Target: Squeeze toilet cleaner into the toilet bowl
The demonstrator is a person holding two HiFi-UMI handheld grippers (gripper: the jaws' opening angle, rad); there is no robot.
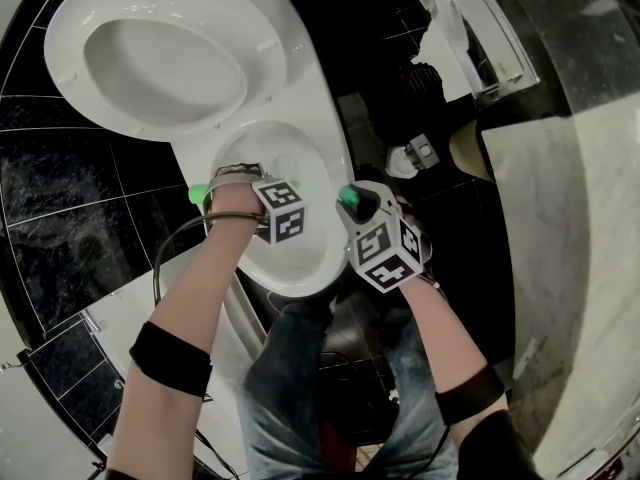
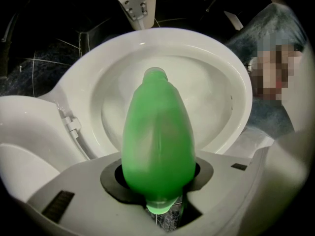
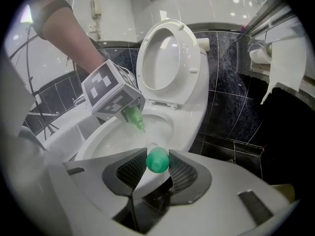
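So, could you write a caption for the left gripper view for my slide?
Left hand-held gripper holds a green cleaner bottle, its neck pointing into the open white toilet bowl.

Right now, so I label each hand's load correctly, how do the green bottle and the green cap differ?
The bottle is large and teardrop-shaped; the cap is small and rounded. The bottle sits in the left gripper, its uncapped neck aimed into the toilet bowl; the cap sits in the right gripper, off the bottle. Both are green and gripped.
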